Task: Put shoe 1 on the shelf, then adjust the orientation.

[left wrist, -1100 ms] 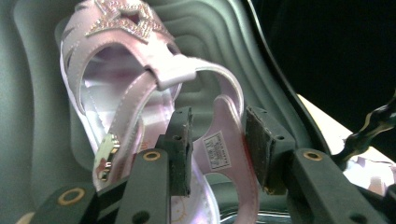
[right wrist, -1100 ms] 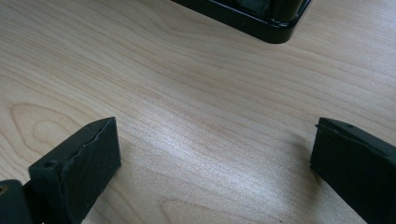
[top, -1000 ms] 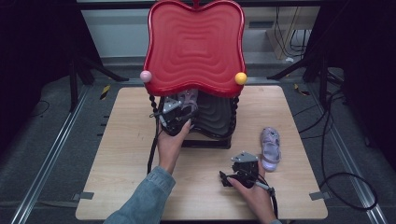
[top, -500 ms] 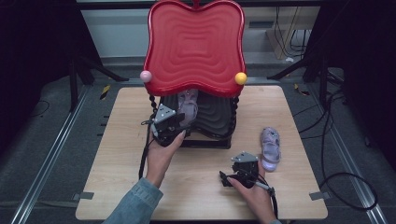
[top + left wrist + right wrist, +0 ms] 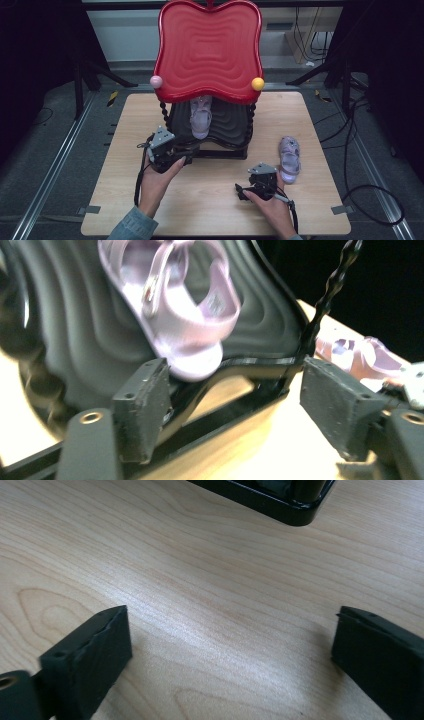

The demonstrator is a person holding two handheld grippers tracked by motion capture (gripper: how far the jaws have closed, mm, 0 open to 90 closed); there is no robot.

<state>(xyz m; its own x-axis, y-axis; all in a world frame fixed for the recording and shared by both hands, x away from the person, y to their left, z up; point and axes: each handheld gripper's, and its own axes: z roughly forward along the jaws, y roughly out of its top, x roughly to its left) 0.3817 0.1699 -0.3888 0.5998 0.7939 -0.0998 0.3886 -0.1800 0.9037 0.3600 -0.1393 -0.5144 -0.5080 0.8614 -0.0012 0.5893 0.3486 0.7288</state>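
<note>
A lilac sandal (image 5: 201, 116) (image 5: 185, 315) lies on the black wavy lower shelf (image 5: 227, 125) (image 5: 75, 340) of a stand with a red top (image 5: 207, 50). Its mate (image 5: 289, 157) (image 5: 360, 352) rests on the wooden table (image 5: 210, 200) to the right of the stand. My left gripper (image 5: 186, 152) (image 5: 230, 400) sits just off the shelf's front left corner; its jaws have just been opening and nothing is between the pads. My right gripper (image 5: 242, 191) (image 5: 230, 650) rests low over the table, open, left of the second sandal.
Black twisted posts (image 5: 164, 112) hold the red top, which carries a pink ball (image 5: 156, 81) and a yellow ball (image 5: 257, 83). The stand's black base (image 5: 280, 505) lies ahead of the right gripper. Cables (image 5: 370, 195) trail on the floor at the right.
The left gripper has drawn back from the shelf toward the front left, leaving the sandal on the shelf, and its jaws have widened. The right hand has kept still.
</note>
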